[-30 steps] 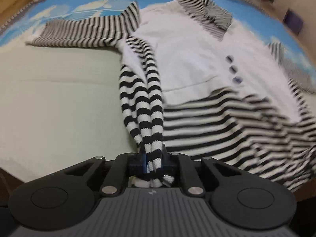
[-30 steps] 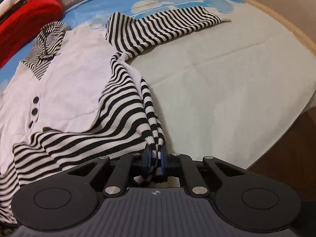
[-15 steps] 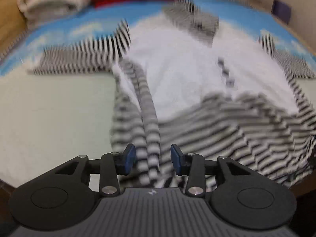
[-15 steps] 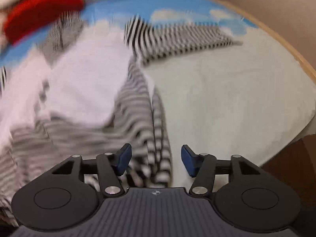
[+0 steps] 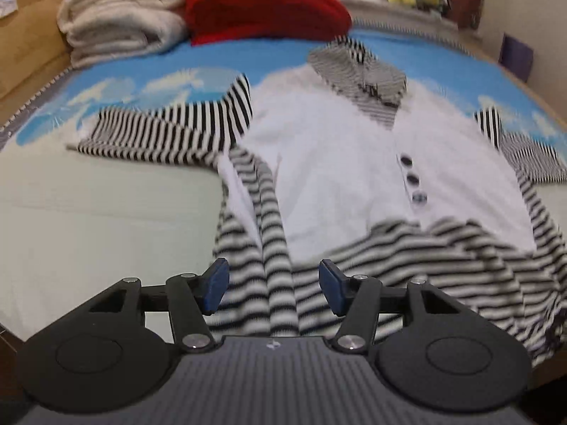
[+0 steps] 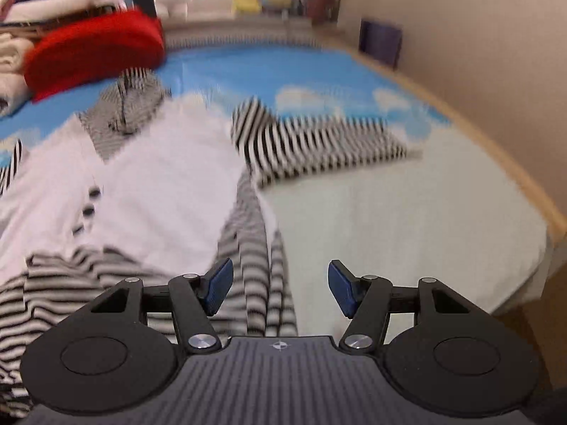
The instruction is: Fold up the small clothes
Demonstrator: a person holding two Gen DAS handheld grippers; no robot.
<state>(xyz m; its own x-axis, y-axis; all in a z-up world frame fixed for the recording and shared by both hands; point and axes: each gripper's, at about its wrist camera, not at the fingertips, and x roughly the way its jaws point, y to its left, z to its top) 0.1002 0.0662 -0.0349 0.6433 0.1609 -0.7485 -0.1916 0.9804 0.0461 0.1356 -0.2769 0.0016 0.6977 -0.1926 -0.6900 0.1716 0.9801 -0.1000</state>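
The striped sweater (image 5: 329,163) lies spread on the bed (image 5: 88,219), its hem rumpled at the near edge. It looks soft, light and floppy, so I'd pinch it at a hem corner or a sleeve (image 5: 166,131). The left claw (image 5: 273,285) and the right claw (image 6: 280,288) both gape, empty, over the hem.

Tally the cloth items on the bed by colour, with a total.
Black-and-white striped top: 1
Red blanket: 1
Cream folded towels: 1 stack; I cannot tell how many are in it
Total: 3
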